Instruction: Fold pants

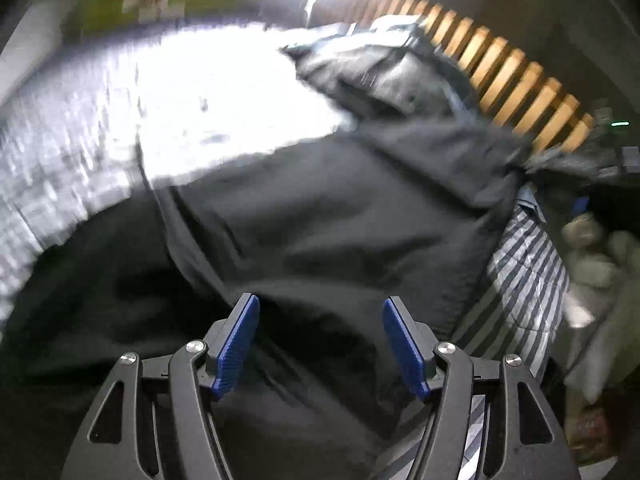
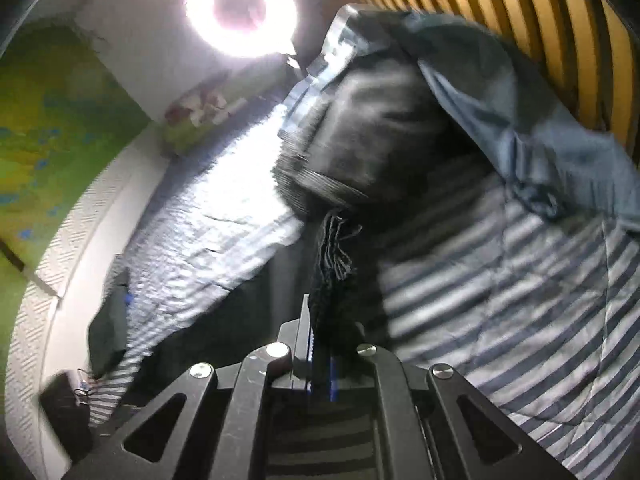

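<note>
While left gripper (image 1: pixel 320 344) gapes empty, right gripper (image 2: pixel 320 360) pinches pants (image 2: pixel 332 264).

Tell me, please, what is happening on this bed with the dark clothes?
A person with a gripper in each hand is folding dark pants on a striped bedspread. The right gripper has its jaws shut on a frayed edge of the dark fabric, which hangs up from it. The left gripper hovers over the pants with its jaws open and nothing between them. A ring light glares behind, beside a slatted wooden panel. The pants are bunched, not yet folded flat.
</note>
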A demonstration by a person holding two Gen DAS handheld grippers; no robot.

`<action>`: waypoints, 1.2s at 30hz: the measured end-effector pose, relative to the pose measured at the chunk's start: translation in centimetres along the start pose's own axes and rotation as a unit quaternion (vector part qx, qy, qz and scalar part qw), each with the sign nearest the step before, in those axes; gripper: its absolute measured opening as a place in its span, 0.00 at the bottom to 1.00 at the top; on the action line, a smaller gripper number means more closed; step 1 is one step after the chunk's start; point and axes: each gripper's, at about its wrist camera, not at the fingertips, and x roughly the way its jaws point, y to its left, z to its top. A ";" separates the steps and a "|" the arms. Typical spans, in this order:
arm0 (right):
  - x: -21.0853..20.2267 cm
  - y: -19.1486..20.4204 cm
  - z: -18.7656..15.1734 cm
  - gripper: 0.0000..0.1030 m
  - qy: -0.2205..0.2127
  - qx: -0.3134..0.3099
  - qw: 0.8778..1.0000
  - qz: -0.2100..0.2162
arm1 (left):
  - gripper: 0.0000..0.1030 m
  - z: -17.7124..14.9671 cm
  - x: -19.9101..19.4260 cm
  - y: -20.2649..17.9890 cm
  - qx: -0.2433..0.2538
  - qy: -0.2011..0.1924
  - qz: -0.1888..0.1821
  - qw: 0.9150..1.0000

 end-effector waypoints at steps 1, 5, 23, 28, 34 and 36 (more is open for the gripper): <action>-0.7 0.9 0.0 0.05 -0.007 -0.009 1.000 0.006 | 0.65 0.0 1.2 0.6 -0.011 0.019 -0.009 1.000; -3.4 6.4 -0.1 0.05 -0.029 -0.059 0.997 0.042 | 0.64 -0.6 -3.0 2.0 -0.021 -0.022 -0.007 1.000; 0.0 34.0 -25.6 0.05 0.086 -0.436 0.877 0.184 | 0.65 -23.6 -33.2 25.1 -0.301 -0.177 0.159 0.923; 3.6 33.3 -31.5 0.05 0.125 -0.484 0.854 0.145 | 0.65 -26.2 -32.8 26.0 -0.300 -0.167 0.157 0.926; 3.3 33.1 -30.6 0.05 0.123 -0.477 0.857 0.151 | 0.65 -25.1 -31.6 25.7 -0.295 -0.160 0.141 0.931; 3.3 33.1 -30.8 0.05 0.125 -0.483 0.853 0.151 | 0.65 -23.9 -30.7 25.1 -0.292 -0.159 0.135 0.933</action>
